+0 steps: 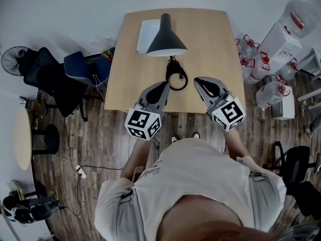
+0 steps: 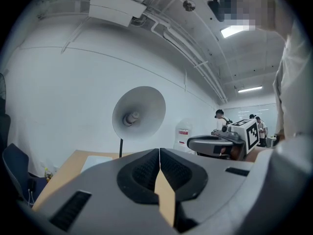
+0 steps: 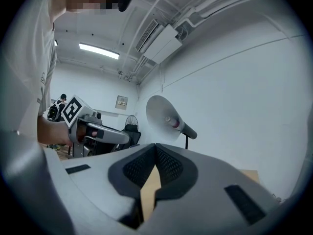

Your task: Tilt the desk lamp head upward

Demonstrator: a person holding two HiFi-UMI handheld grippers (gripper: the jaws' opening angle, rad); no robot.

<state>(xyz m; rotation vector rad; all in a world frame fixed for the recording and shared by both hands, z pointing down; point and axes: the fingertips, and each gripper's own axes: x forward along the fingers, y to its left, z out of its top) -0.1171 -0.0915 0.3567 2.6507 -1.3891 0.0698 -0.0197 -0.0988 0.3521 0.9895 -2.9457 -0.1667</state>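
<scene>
The desk lamp stands at the far middle of the wooden table, its black cone shade facing toward me and its black cable coiled in front of it. My left gripper and right gripper hover over the table's near half, either side of the cable, both shut and empty, apart from the lamp. In the left gripper view the shade's white inside and bulb show beyond the shut jaws. The right gripper view has the lamp head beyond its shut jaws.
A white sheet lies on the table left of the lamp. Dark chairs and a fan stand to the table's left. Several water bottles crowd the floor to its right.
</scene>
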